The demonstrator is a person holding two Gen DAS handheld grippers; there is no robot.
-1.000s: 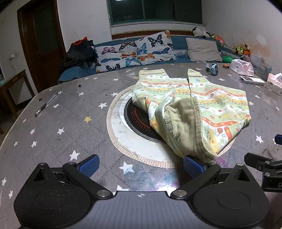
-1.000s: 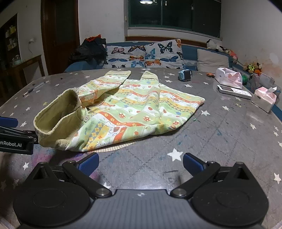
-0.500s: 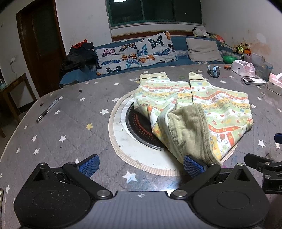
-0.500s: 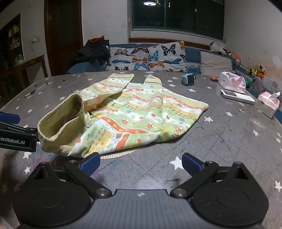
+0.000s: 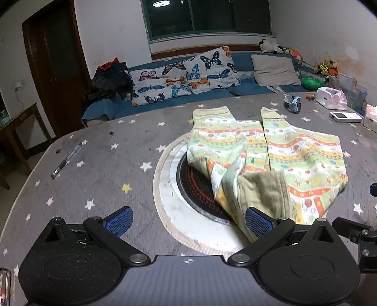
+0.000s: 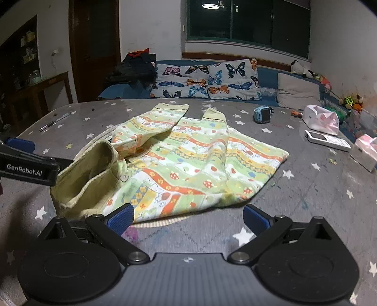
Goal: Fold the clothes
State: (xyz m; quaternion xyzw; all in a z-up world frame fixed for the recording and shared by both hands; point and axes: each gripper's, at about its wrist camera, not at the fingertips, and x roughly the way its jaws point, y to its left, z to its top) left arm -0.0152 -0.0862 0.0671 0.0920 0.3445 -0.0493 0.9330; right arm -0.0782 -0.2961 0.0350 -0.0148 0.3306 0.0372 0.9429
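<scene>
Both grippers' fingers spread w/ nothing held; pen [image 5: 67,160], watch [image 6: 263,113], remote [image 6: 327,140] lie around striped trousers [image 6: 195,162].

White walls [image 6: 150,35], stained at right, behind a blue sofa [image 5: 242,87] with butterfly cushions [image 5: 183,77], a beige pillow [image 5: 273,70], dark clothes [image 5: 110,80] heaped at one end and plush toys [image 5: 273,47] along the back ledge. Above, a dark window [image 5: 207,16] in a green frame, mirroring a round ceiling lamp [image 5: 162,3]. At left, a brown door [image 5: 56,66] and a wooden side table [image 6: 40,87]; up front, a grey star-print tablecloth [image 5: 106,164].
</scene>
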